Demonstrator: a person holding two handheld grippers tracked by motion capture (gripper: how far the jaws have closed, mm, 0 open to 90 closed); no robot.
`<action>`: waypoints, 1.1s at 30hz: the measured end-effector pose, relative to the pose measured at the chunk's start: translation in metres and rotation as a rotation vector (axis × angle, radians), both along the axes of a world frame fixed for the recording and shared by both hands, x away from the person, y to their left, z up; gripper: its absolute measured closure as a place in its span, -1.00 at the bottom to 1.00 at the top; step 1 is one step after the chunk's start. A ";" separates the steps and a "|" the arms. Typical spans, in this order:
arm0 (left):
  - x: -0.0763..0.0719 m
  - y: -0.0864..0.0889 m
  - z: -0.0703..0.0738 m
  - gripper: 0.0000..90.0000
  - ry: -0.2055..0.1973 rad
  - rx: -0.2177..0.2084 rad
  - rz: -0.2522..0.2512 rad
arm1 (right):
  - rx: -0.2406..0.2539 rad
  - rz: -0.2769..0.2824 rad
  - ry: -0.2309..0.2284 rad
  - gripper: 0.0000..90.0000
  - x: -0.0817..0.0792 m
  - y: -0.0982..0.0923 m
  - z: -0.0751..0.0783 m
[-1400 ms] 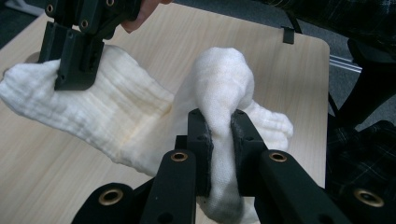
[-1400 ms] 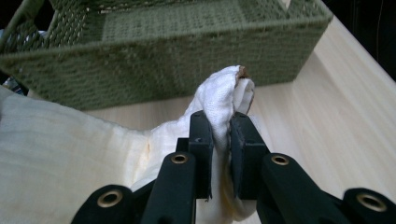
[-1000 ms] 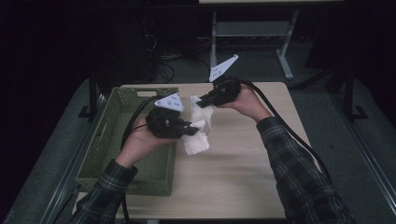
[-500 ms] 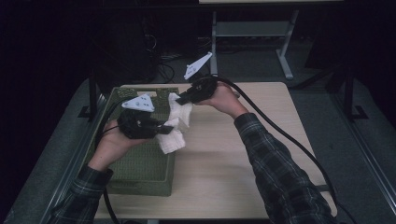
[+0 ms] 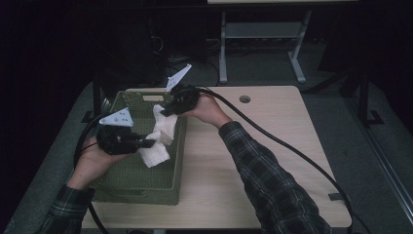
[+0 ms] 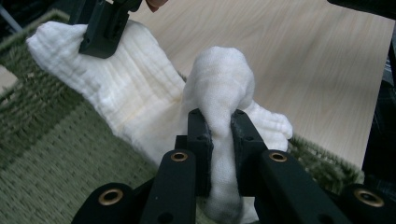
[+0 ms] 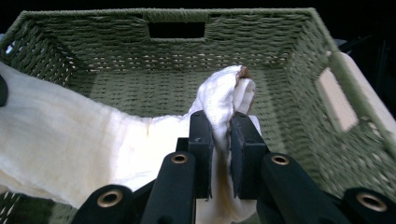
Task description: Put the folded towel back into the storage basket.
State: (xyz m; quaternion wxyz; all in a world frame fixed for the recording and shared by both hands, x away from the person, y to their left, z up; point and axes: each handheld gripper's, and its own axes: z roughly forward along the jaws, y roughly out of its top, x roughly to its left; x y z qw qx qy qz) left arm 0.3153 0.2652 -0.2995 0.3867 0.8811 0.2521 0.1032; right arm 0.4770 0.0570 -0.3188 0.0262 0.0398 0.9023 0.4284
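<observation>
A white cloth (image 5: 158, 139), ribbed and soft-looking, hangs between the two grippers over the right-hand side of a green woven basket (image 5: 127, 181) that stands at the left of the pale wooden worktop (image 5: 272, 146); in the high view the cloth stretches from the far right corner of the basket down towards its middle, its lower end drooping inside the basket near the right wall; the left gripper (image 5: 148, 143), held in the person's left hand (image 5: 92, 161) above the basket's interior, has its jaws closed on a bunched fold of the cloth, and in the left gripper view (image 6: 219, 140) that fold rises as a rounded lump between the two black pads, with the woven basket floor below and the bare worktop beyond; the right gripper (image 5: 165, 111), held in the right hand (image 5: 207, 109) at the basket's far right corner, has its jaws clamped on the other end of the cloth; in the right gripper view (image 7: 219, 135) a pinched edge of the cloth stands up between the pads, the rest of it spreading away to the left across the basket, whose far wall has a rectangular handle slot (image 7: 176, 30); a grey three-cornered plate tops each gripper, and a black cable (image 5: 292, 151) trails from the right one across the worktop beside the plaid sleeve (image 5: 272, 190).
</observation>
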 end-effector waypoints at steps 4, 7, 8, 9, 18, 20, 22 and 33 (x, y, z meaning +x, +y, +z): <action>-0.001 0.006 -0.015 0.78 0.021 0.013 0.004 | 0.003 0.012 0.012 0.78 -0.002 0.010 -0.014; -0.003 0.007 -0.025 0.78 0.036 0.016 0.000 | -0.007 0.016 0.024 0.78 -0.003 0.015 -0.024; -0.003 0.007 -0.027 0.78 0.038 0.018 -0.003 | -0.008 0.016 0.031 0.78 -0.004 0.017 -0.027; -0.004 0.007 -0.030 0.78 0.040 0.019 -0.008 | -0.011 0.019 0.032 0.78 -0.004 0.018 -0.028; -0.010 0.004 -0.055 0.75 0.094 0.034 -0.035 | -0.034 0.039 0.033 0.78 -0.013 0.025 -0.039; -0.009 0.004 -0.058 0.62 0.093 0.030 -0.036 | -0.042 0.039 0.023 0.78 -0.014 0.025 -0.039; -0.008 0.004 -0.059 0.34 0.087 0.023 -0.029 | -0.041 0.041 0.022 0.78 -0.014 0.026 -0.039; 0.002 -0.001 -0.059 -0.24 0.039 -0.082 0.021 | -0.037 0.027 -0.002 0.78 -0.005 0.023 -0.038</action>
